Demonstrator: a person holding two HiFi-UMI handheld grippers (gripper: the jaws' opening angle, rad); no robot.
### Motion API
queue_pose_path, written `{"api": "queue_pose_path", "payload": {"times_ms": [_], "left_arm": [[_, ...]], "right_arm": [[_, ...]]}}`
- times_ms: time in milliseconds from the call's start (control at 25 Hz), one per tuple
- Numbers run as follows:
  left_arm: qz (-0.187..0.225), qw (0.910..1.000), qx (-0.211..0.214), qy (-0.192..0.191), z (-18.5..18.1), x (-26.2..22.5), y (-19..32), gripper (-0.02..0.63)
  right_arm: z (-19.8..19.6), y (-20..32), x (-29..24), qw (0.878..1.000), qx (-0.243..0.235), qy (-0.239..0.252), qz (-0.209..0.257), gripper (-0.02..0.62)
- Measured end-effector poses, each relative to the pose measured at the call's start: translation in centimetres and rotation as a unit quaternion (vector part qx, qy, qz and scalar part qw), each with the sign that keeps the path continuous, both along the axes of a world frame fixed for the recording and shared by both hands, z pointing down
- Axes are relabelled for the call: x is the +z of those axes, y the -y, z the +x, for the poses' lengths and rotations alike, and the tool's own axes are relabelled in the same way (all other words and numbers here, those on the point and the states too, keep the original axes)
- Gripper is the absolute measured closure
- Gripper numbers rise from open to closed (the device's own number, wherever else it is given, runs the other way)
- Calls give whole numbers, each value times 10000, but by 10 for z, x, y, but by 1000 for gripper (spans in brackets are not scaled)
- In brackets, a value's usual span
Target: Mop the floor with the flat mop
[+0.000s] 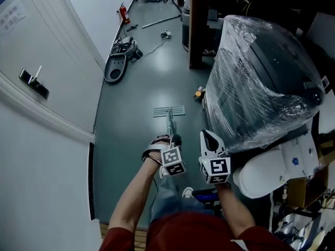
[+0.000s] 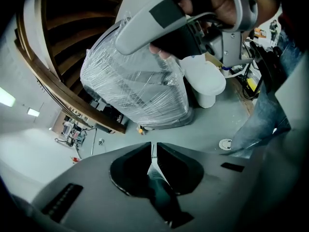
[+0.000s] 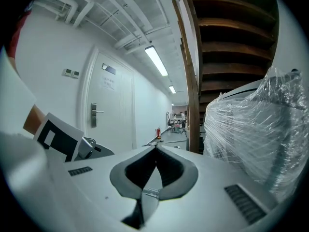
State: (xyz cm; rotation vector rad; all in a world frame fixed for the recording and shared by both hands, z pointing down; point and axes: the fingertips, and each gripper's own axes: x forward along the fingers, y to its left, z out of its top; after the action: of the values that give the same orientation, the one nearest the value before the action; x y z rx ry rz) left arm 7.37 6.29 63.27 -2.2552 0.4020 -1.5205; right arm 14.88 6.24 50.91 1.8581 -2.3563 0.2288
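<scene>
The flat mop's head [image 1: 168, 111] lies flat on the grey-green floor ahead of me, and its thin handle [image 1: 170, 127] runs back toward me. My left gripper [image 1: 174, 139] is shut on the handle. In the left gripper view the handle's dark grip [image 2: 161, 197] passes between the jaws of that left gripper [image 2: 154, 146], which are pressed close on it. My right gripper [image 1: 205, 133] hangs just right of the handle, apart from it. In its own view the right gripper [image 3: 155, 148] is shut, tips meeting, with nothing held.
A big plastic-wrapped machine [image 1: 261, 82] crowds the right side, with a white container [image 1: 267, 171] below it. A white door [image 1: 34, 80] and wall line the left. A wooden post [image 1: 198, 25], a dark device [image 1: 116, 67], cables and a fire extinguisher [image 1: 124, 13] lie further along the corridor.
</scene>
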Motion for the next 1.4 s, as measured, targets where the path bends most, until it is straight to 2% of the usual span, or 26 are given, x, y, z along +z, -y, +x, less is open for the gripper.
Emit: {"api": "queue_pose_path", "payload": {"times_ms": [320, 800, 1160, 1400], "left_arm": [[-3, 10000, 58, -25, -4, 2, 77, 575], [-67, 9996, 91, -277, -33, -7, 193, 575], [-72, 9991, 271, -303, -58, -18, 268, 576], [-72, 9990, 339, -293, -56, -22, 313, 577]], "right_arm": [[-8, 68, 2, 9999, 57, -119, -57, 578], [-54, 180, 3, 9995, 128, -189, -202, 578], [-78, 253, -10, 9990, 383, -246, -54, 578], [-76, 301, -20, 9989, 429, -204, 38, 578]]}}
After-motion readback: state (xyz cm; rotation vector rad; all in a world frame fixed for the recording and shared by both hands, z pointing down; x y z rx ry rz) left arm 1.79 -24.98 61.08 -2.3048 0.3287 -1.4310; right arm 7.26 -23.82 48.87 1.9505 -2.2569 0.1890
